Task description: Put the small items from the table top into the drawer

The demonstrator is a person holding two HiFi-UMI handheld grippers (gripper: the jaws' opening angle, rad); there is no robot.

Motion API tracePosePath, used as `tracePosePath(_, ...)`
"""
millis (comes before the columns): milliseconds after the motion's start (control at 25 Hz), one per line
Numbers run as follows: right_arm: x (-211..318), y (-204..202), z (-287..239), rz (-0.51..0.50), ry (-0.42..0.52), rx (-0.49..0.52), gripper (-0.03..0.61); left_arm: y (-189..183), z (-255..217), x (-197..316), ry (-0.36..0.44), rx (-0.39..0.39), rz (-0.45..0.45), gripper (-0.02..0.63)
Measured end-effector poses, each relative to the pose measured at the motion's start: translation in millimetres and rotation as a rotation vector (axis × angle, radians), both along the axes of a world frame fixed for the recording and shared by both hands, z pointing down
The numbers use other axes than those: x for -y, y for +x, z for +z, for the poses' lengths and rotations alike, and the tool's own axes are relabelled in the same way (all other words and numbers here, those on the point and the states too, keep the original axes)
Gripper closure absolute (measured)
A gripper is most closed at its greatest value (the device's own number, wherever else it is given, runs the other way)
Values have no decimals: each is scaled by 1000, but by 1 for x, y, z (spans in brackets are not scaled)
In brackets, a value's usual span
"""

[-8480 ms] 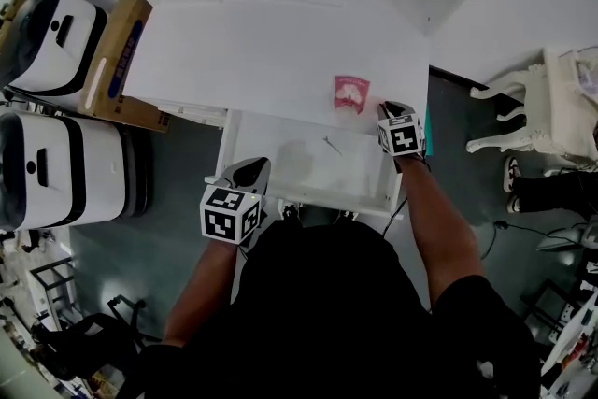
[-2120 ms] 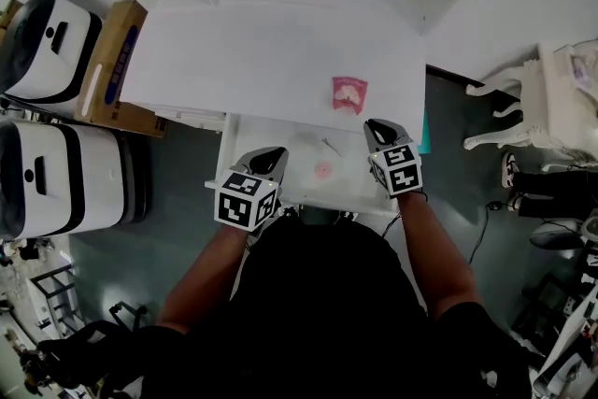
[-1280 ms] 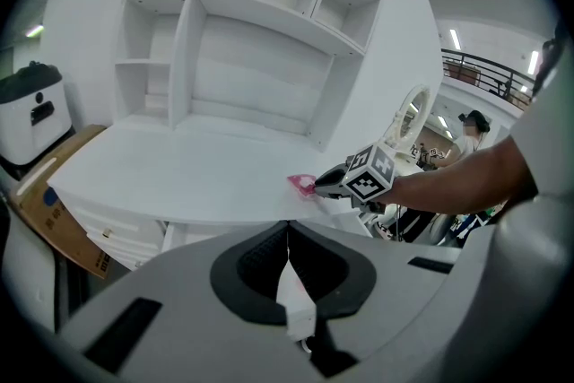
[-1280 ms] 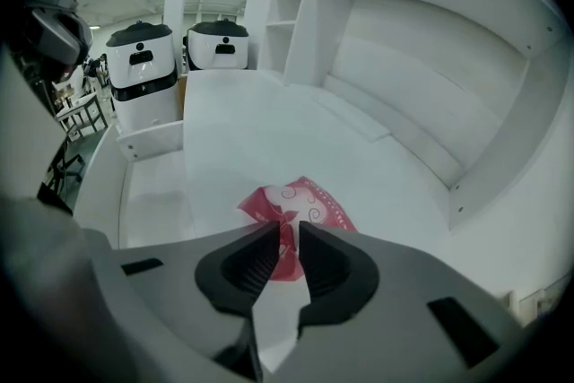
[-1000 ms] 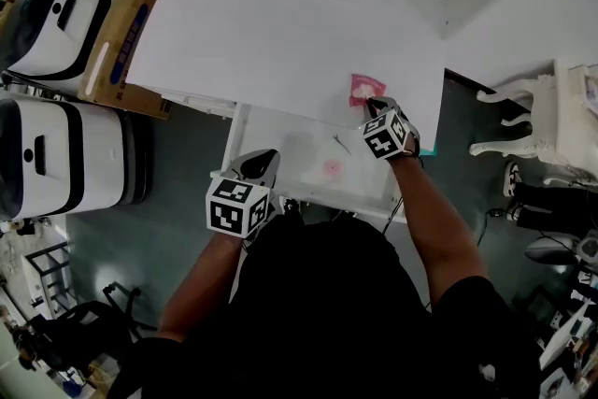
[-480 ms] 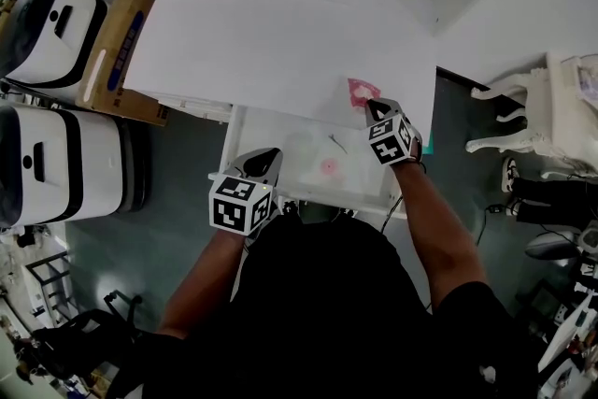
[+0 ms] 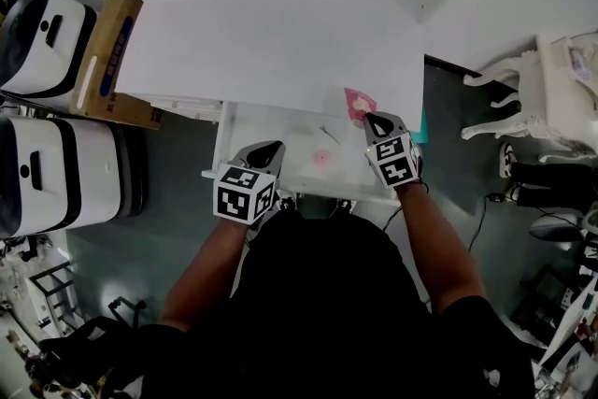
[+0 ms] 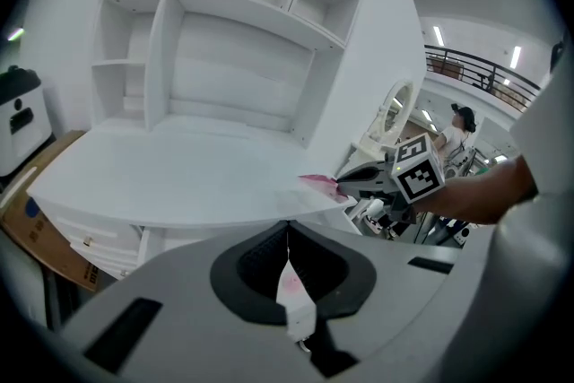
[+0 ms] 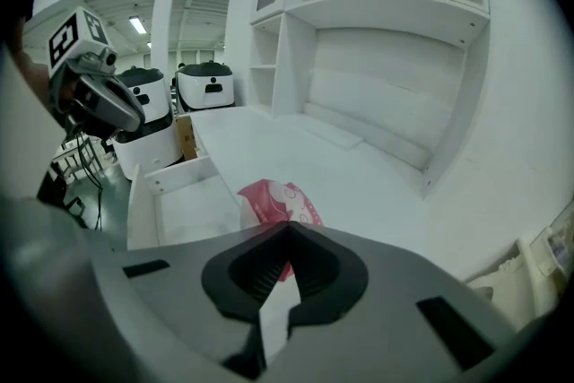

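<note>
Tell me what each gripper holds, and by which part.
The right gripper pinches the pink packet by its near edge. The left gripper holds nothing, jaws together.

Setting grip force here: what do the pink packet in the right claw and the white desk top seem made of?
The pink printed packet looks like thin, slightly glossy plastic film, creasing where the right claw pinches it; paper is possible. The white desk top looks like painted or laminated board: smooth, matt, no grain.

shirt (image 7: 327, 294) — black, short-sleeved | left gripper (image 7: 267, 148), right gripper (image 7: 374, 119) — grey, marker cubes (image 7: 245, 194)
</note>
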State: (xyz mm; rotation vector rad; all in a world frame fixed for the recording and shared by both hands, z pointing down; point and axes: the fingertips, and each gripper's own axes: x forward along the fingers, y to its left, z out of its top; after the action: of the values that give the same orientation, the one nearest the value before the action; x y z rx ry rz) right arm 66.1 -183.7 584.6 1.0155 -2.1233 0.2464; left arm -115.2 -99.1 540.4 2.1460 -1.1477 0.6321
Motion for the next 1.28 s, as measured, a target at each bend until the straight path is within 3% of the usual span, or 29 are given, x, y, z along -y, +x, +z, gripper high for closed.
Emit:
tracePosePath(400,-65,16,12,-30,-110,26,551,10,9,-1,-14,14,21,603)
tracePosePath(960,-107,32,147,-189,-390,-272,551,10,1,-15,-12,23,24,603)
tracePosePath(1280,-120,20,184,-269,-503,-322,549,-1,2,-19,-23,33,-3,603)
